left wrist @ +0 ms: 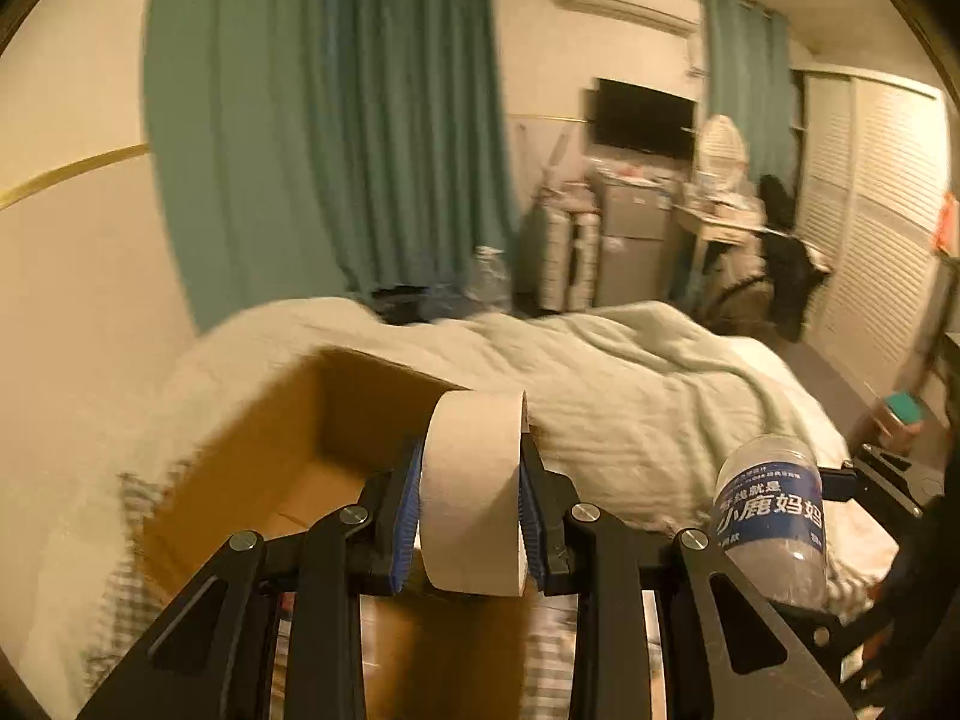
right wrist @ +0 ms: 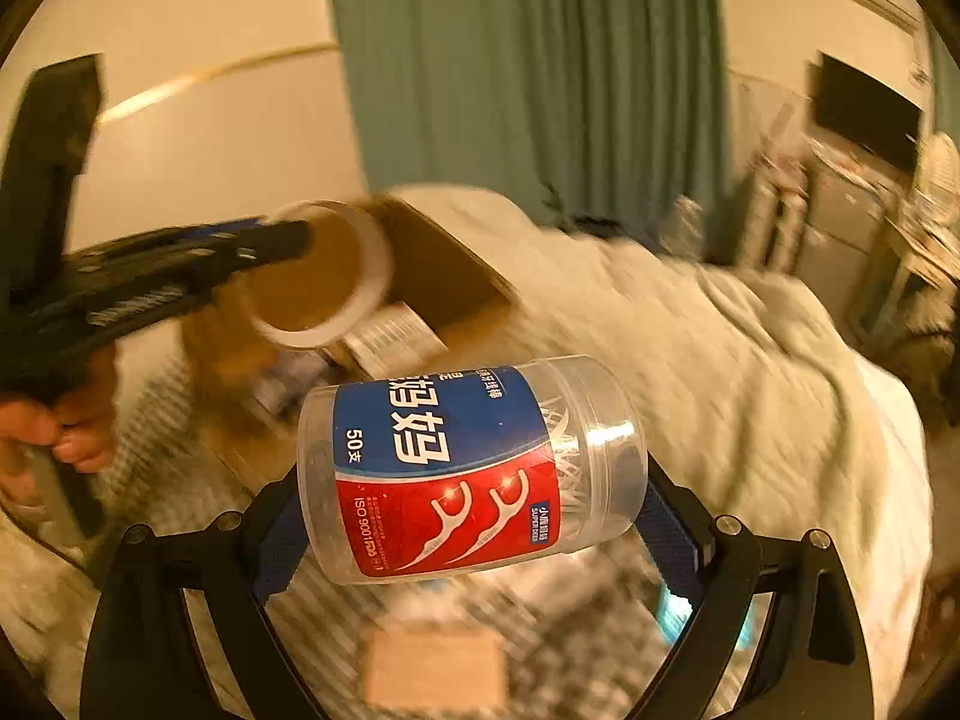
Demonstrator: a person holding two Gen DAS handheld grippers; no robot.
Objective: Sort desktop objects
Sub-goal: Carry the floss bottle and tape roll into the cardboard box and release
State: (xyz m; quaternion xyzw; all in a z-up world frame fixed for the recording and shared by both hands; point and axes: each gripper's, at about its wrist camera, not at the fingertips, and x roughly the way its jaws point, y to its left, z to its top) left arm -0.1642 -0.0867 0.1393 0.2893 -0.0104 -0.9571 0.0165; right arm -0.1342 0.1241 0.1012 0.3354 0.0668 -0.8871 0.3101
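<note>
The roll of tape [left wrist: 471,489] is sitting clamped between the blue pads of the left gripper [left wrist: 471,516], above the open cardboard box [left wrist: 336,420] on the bed [left wrist: 630,396]. The right gripper [right wrist: 474,516] is holding the floss-pick jar [right wrist: 468,468] sideways, just right of the left one.

One wide roll of beige tape [left wrist: 471,489], one clear plastic jar of floss picks [right wrist: 471,471] with a blue and red label, two picks drawn on it. One open brown cardboard box [left wrist: 288,420]. Two black grippers with blue pads: the left one [left wrist: 470,516], the right one [right wrist: 474,531]. Two teal curtains, one dark wall screen [left wrist: 643,118], one white air conditioner [left wrist: 630,0].
</note>
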